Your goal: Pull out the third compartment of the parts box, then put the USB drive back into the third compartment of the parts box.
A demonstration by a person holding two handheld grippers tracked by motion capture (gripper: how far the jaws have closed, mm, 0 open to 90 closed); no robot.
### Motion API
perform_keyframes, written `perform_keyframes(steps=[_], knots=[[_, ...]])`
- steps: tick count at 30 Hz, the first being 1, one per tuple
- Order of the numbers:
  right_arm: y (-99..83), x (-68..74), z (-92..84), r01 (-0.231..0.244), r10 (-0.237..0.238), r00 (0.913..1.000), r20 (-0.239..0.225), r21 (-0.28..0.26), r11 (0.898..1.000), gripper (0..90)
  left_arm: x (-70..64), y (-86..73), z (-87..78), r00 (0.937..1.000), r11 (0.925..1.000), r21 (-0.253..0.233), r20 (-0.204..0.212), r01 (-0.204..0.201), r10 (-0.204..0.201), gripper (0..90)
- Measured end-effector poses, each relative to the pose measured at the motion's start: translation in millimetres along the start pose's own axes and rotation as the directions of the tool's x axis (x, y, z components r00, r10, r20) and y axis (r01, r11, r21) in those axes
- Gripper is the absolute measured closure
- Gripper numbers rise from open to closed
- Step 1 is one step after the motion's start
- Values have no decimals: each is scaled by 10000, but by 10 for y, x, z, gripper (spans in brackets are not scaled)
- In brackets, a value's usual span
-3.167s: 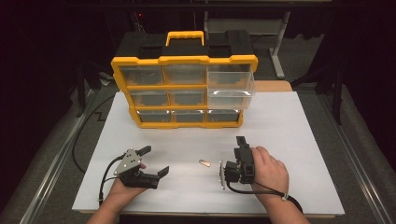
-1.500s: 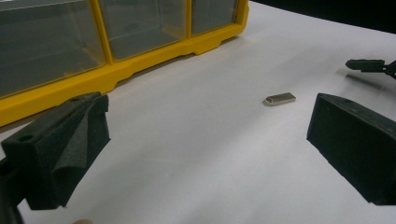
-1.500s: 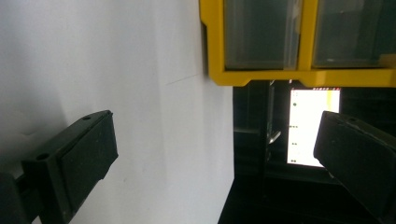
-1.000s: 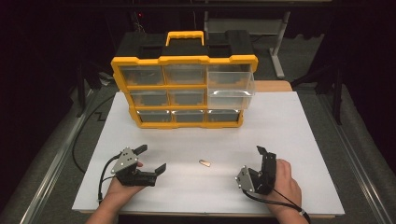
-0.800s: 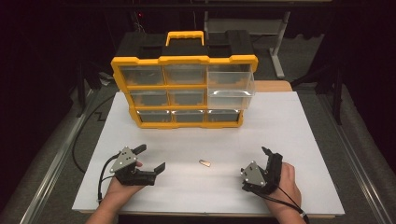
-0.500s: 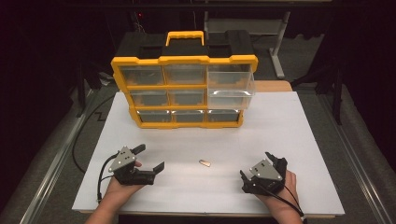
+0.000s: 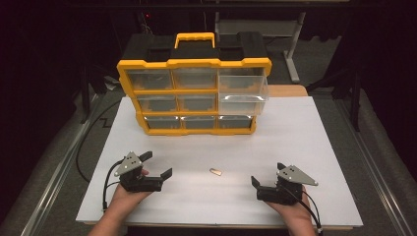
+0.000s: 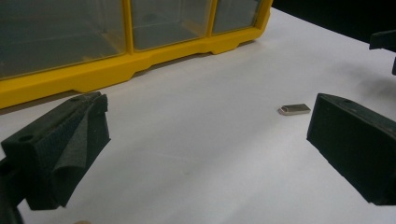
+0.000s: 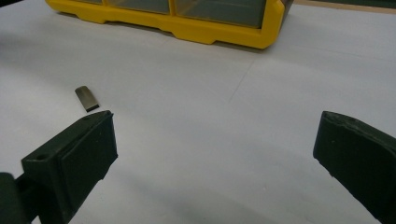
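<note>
Your left tool [image 7: 156, 165] rests low on the white table [image 7: 305, 132] with its jaws spread wide and nothing between them. Your right tool [image 7: 268, 183] sits likewise released, jaws wide apart and empty. The small metal piece [image 7: 215, 171] lies flat on the table between the two tools, ahead of your left tool's far jaw and just beyond the left-hand jaw in your right gripper view. The yellow drawer organizer [image 7: 194, 93] stands farther ahead of both tools, one clear drawer [image 7: 243, 91] pulled out.
</note>
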State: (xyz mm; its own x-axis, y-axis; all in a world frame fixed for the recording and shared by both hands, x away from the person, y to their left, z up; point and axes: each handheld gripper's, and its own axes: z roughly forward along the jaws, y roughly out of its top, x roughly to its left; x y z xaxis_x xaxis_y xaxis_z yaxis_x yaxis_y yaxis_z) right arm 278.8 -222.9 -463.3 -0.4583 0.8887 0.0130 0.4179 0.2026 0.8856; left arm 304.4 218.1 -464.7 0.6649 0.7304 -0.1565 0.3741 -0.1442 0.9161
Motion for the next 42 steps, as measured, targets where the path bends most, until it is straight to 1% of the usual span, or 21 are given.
perform_keyframes(steps=[7, 12, 16, 18, 20, 21, 25, 29, 31, 33, 34, 38, 40, 42], knots=[[20, -2, 23, 192, -197, 9993, -303, -156, 9997, 0, 25, 1, 16, 9999, 10000, 1, -88, 87, -87, 2], [35, 16, 5, 366, -372, 9991, -178, -338, 9988, 0, 16, 0, 18, 10000, 10000, -3, -70, 22, -22, 2], [31, 35, -8, 501, -505, 9986, -137, -278, 9984, 0, 20, 3, 16, 10000, 9999, -69, -41, 88, -89, 2], [38, 39, -11, 578, -580, 9983, -77, -229, 9981, 0, 17, 1, 16, 10000, 10000, -63, -37, 29, -29, 2], [45, 41, -15, 515, -517, 9986, -97, -215, 9984, 0, 16, 0, 13, 10000, 10000, -59, -33, 13, -13, 2], [49, 38, -14, 578, -580, 9983, -97, -224, 9981, 0, 16, 1, 10, 10000, 10000, -68, -25, 10, -10, 2], [57, 44, -17, 647, -647, 9979, -50, 33, 9979, 0, 15, 2, 1, 10000, 9999, -125, -72, -6, 5, 2], [52, 60, 0, 741, -738, 9972, -123, 315, 9968, 0, 3, 2, 2, 9999, 9999, -54, -94, -103, 102, 2], [44, 69, 11, 747, -739, 9971, -165, 582, 9955, 0, -9, 7, -5, 9999, 9999, -84, -84, -68, 67, 2], [37, 76, 19, 805, -789, 9966, -224, 801, 9935, 0, -28, 5, -15, 9999, 9999, -93, -84, -136, 136, 2], [38, 79, 18, 787, -771, 9968, -212, 922, 9926, 0, -34, 5, -20, 9998, 9998, -75, -89, -183, 183, 2], [36, 70, 11, 764, -739, 9970, -246, 1211, 9897, 1, -27, 13, -22, 9999, 9997, -209, -64, -81, 80, 2], [37, 54, 12, 669, -636, 9976, -285, 1385, 9881, 0, -27, 9, -9, 9999, 9998, -161, -47, -103, 102, 2], [36, 46, 20, 690, -643, 9973, -345, 1583, 9850, 0, -28, 8, -3, 9999, 9998, -160, -26, -117, 117, 2]])
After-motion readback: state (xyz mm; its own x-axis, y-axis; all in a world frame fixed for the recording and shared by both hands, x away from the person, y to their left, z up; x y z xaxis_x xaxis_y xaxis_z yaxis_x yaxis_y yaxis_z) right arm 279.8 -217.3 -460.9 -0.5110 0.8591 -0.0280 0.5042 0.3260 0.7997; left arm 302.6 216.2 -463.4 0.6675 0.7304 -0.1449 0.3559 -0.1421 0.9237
